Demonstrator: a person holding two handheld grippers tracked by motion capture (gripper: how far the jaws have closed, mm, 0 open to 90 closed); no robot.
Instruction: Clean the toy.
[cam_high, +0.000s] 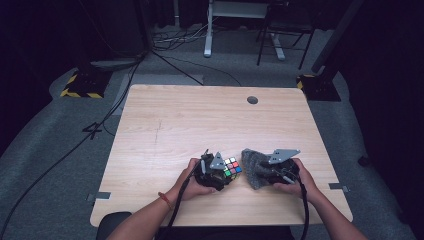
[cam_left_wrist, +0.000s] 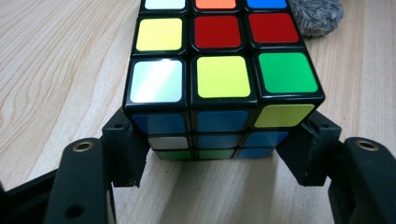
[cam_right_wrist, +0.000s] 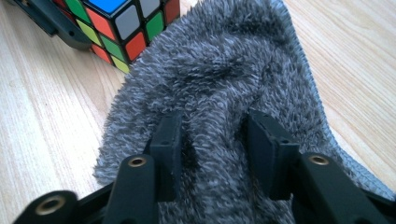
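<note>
The cube (cam_high: 232, 168) sat on the table (cam_high: 200, 120) near its near edge, a little right of centre. The left gripper (cam_high: 216, 172) grasped it, jaws pressed against its two sides in the left gripper view. Just right of the cube lay a grey cloth (cam_high: 254, 162), its edge beside the cube. The right gripper (cam_high: 272, 170) pinched a raised fold of cloth between its jaws
</note>
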